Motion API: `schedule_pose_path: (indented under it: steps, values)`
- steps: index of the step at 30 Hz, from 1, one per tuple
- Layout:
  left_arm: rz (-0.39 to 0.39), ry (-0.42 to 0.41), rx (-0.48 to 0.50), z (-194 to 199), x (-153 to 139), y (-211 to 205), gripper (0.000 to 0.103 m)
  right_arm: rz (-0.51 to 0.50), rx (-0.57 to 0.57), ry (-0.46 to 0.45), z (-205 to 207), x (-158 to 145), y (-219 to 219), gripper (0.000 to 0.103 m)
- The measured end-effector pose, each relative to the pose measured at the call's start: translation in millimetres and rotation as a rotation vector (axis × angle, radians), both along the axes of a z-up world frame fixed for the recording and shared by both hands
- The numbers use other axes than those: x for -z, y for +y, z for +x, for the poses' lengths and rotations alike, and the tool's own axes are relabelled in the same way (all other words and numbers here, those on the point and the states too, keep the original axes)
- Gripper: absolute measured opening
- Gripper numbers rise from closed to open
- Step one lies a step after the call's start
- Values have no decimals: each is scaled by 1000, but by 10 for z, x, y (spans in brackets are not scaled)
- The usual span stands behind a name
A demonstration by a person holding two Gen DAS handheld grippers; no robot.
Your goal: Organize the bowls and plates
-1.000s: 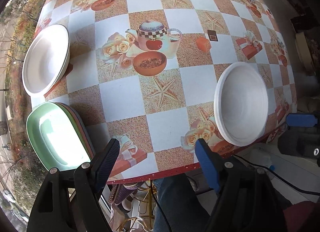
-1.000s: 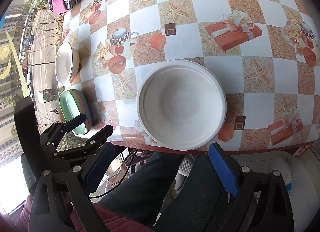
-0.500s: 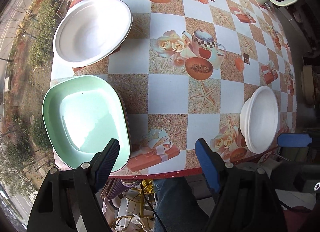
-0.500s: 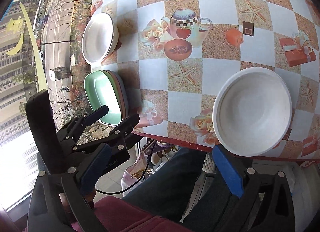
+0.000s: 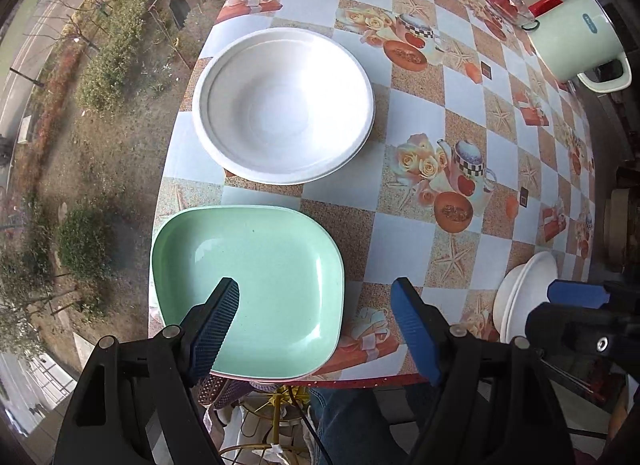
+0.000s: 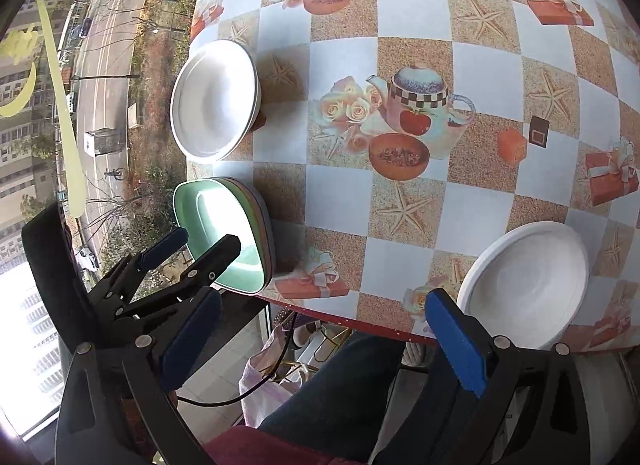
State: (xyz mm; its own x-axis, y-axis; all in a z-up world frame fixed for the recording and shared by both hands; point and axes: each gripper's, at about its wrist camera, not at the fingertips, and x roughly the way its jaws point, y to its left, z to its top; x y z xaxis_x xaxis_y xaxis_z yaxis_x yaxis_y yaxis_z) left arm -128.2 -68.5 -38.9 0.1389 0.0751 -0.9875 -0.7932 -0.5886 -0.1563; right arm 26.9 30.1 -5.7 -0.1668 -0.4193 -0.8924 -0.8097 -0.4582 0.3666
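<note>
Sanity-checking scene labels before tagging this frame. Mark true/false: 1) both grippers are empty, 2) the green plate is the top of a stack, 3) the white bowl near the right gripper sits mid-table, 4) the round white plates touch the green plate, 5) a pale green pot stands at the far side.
1) Left gripper and right gripper are empty: true.
2) Green plate tops a stack: true, coloured rims show beneath.
3) White bowl sits mid-table: false, it sits at the near edge.
4) White plates touch the green plate: false, tablecloth shows between.
5) Pale green pot stands at the far side: true.

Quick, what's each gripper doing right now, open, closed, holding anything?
Left gripper: open, empty, above the green plate.
Right gripper: jaws just opened wider, empty, near the white bowl.
</note>
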Motion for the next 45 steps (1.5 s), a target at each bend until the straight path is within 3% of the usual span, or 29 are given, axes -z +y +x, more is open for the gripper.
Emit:
schedule_pose_path:
  steps: [8,21,31,34,37,39,41,42,44,45]
  values:
    - [4,83,-81,-412,-27,127,81,61,12,-19,-319,94,170,102]
    - [-29,123,-200,-888,242,251,81,207,-53,-12,-998,326,335,102]
    - [-88,170,-211,-1110,580,393,79,260,-98,-27,-1424,643,431,102]
    - [-105,160,-214,-1154,673,407,75,252,-113,-35,-1477,743,437,102]
    - [-122,143,-210,-1178,779,425,62,260,-136,-39,-1541,805,393,101]
    - [-116,120,-206,-1174,824,440,54,261,-154,-29,-1572,833,351,88]
    - [-94,118,-198,-1154,810,468,53,245,-167,-24,-1603,869,291,61]
    - [-89,117,-189,-1137,804,489,49,272,-182,-21,-1622,846,268,55]
    - [-75,95,-170,-1083,803,526,45,246,-207,5,-1644,872,213,23]
    - [-85,101,-152,-1067,810,525,44,242,-216,4,-1639,879,197,23]
